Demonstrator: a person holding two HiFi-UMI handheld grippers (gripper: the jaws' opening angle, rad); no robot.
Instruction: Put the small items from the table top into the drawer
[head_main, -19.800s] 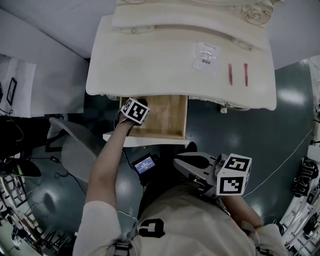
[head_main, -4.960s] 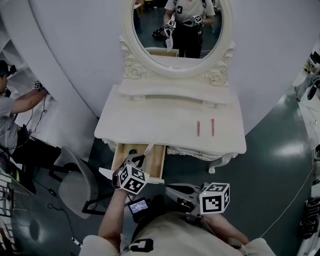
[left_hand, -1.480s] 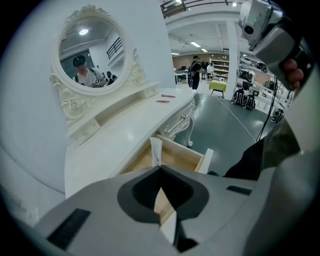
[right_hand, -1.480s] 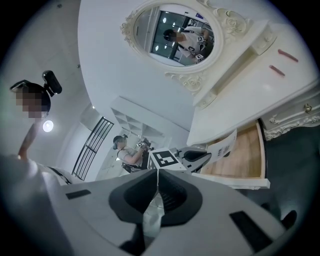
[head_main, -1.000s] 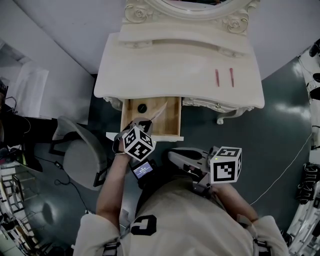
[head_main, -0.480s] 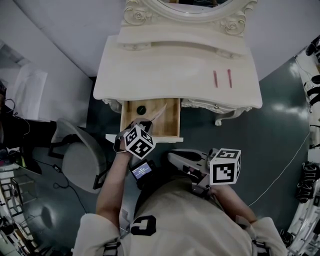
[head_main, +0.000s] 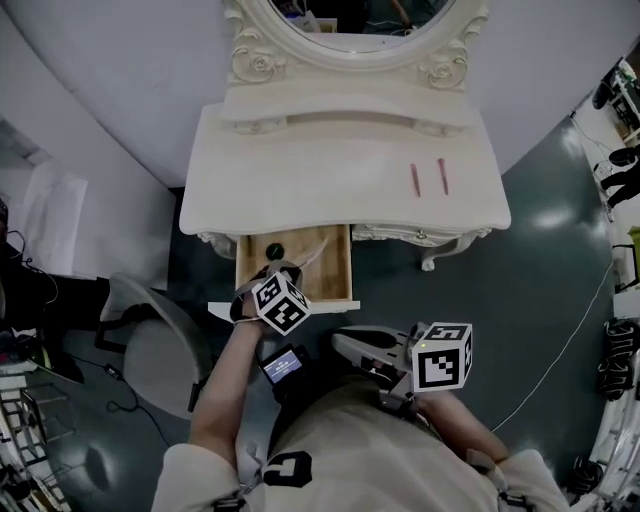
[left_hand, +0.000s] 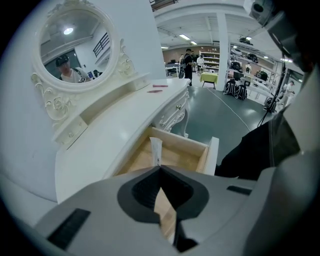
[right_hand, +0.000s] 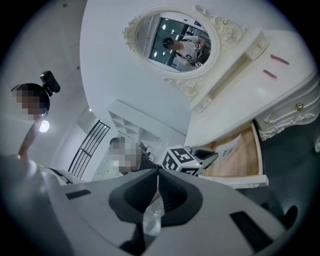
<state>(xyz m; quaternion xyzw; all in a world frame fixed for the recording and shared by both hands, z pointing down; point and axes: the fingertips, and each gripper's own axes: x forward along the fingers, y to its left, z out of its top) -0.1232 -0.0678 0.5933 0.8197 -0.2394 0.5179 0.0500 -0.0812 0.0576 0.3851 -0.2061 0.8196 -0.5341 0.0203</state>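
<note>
Drawer (head_main: 333, 268) stands open — left gripper (left_hand: 159, 168) pinches packet (left_hand: 156, 149) over its floor.

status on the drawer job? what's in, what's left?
Done: the drawer is open, with one dark round item in it. In hand: the left gripper is shut on a packet, held over the drawer and not yet released. Left: two red sticks on the table top. The right gripper is shut and empty, near the body.
</note>
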